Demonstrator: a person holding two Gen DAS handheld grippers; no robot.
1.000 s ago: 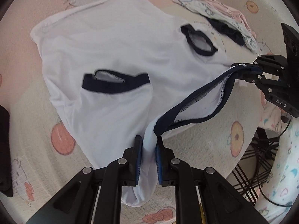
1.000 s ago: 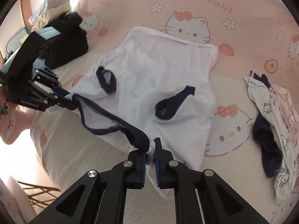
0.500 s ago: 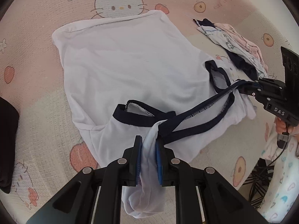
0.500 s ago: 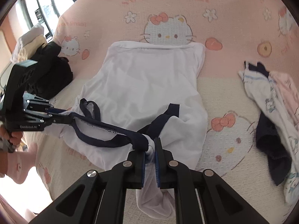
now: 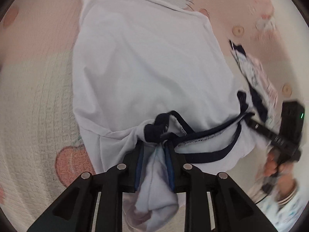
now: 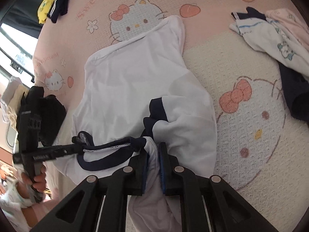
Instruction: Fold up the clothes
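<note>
A white T-shirt with navy collar and cuffs lies on a pink and cream cartoon-cat blanket, its hem at the far end. My left gripper is shut on the shoulder cloth beside the navy collar. My right gripper is shut on the other shoulder of the same T-shirt. The collar band stretches between the two grippers. Each gripper shows in the other's view: the right one at the right, the left one at the left. A navy sleeve cuff lies just ahead of my right fingers.
A heap of printed white, pink and navy clothes lies at the right on the blanket. A black garment sits at the left edge. A yellow and navy item lies far back left. A person's hand holds the left gripper's handle.
Both grippers moved forward over the shirt with the shoulders, and the shoulder part now folds onto the body. The two grippers came closer together and the collar band hangs shorter between them.
</note>
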